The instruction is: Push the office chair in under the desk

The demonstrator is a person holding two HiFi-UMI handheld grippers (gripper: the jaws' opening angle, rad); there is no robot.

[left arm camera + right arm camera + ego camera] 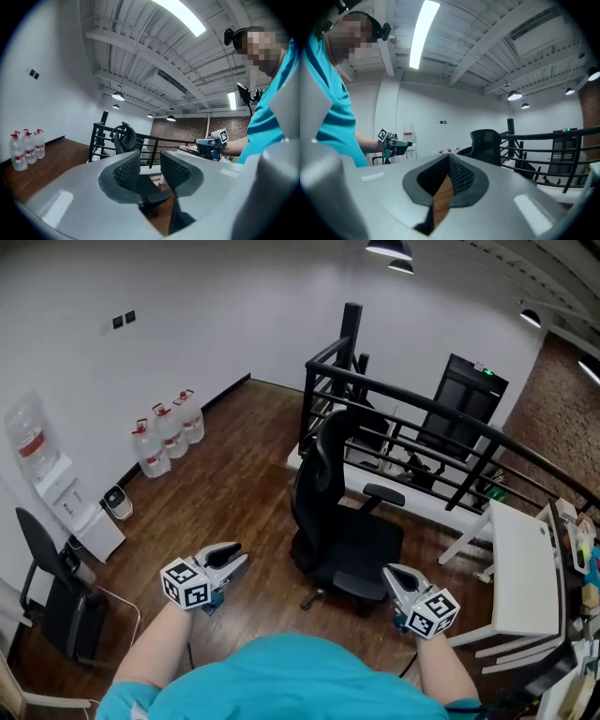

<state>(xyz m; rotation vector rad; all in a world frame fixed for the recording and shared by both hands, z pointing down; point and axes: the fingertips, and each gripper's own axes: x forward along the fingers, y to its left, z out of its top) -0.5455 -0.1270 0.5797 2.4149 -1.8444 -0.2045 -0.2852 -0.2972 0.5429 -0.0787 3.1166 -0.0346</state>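
Note:
A black office chair (342,521) with a tall back and headrest stands on the wood floor in front of me, apart from the white desk (520,568) at the right. My left gripper (232,557) is held low to the chair's left, its jaws a little apart with nothing between them (150,171). My right gripper (396,576) hovers near the chair's right rear, next to the seat edge. Its jaws meet at the tips and hold nothing (449,164). Neither gripper touches the chair. The chair (124,136) shows beyond the left jaws, and its back (485,143) shows to the right of the right jaws.
A black railing (422,427) runs behind the chair. Several water bottles (169,432) and a water dispenser (56,493) line the left wall. A second black chair (52,587) stands at the far left. Cluttered shelving borders the desk at the right edge.

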